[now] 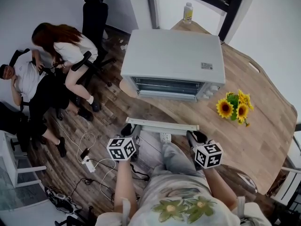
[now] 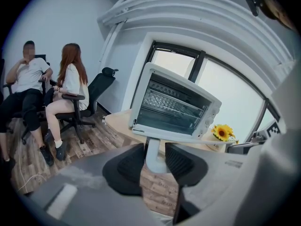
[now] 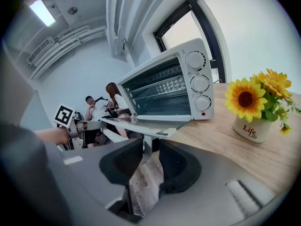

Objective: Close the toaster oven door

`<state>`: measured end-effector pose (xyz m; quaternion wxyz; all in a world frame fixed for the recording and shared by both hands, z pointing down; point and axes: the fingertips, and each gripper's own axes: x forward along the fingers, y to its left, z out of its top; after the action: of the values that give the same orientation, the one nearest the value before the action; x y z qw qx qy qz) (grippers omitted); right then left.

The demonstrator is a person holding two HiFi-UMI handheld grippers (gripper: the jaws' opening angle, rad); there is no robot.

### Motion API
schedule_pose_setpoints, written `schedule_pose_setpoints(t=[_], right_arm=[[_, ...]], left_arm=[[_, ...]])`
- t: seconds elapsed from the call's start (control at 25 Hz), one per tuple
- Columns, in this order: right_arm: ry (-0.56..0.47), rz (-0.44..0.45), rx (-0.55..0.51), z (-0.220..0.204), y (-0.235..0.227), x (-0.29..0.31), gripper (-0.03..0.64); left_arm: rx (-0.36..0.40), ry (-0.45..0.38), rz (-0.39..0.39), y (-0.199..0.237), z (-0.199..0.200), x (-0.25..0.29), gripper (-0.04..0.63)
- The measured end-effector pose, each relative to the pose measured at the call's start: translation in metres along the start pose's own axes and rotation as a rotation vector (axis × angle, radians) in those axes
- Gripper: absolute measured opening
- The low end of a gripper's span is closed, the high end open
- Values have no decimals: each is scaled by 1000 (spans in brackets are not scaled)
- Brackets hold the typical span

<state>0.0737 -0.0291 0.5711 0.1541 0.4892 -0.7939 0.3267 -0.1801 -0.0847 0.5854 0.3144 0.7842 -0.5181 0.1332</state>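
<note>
Jaws of the left gripper [image 2: 154,161] seem to pinch the left end of the handle [image 1: 160,125], half open, the door [image 3: 150,126] of the toaster oven [image 1: 174,55] lies flat, and the right gripper [image 3: 149,161] clamps the right end, so lift both evenly.

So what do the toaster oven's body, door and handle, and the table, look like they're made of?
Body: probably painted sheet metal; flat white satin panels with crisp edges.
Door: glossy pane, likely glass, in a white frame.
Handle: smooth and white; plastic or coated metal, can't tell.
Table: wood or wood-look laminate; visible grain, matte.
</note>
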Motion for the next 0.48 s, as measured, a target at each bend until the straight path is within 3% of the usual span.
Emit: schedule_pose_setpoints(t=[0.48], right_arm=[[-19,-10,9,8,0,-2,114]], left_arm=[[-31,-6,13,2,8,-1,123]])
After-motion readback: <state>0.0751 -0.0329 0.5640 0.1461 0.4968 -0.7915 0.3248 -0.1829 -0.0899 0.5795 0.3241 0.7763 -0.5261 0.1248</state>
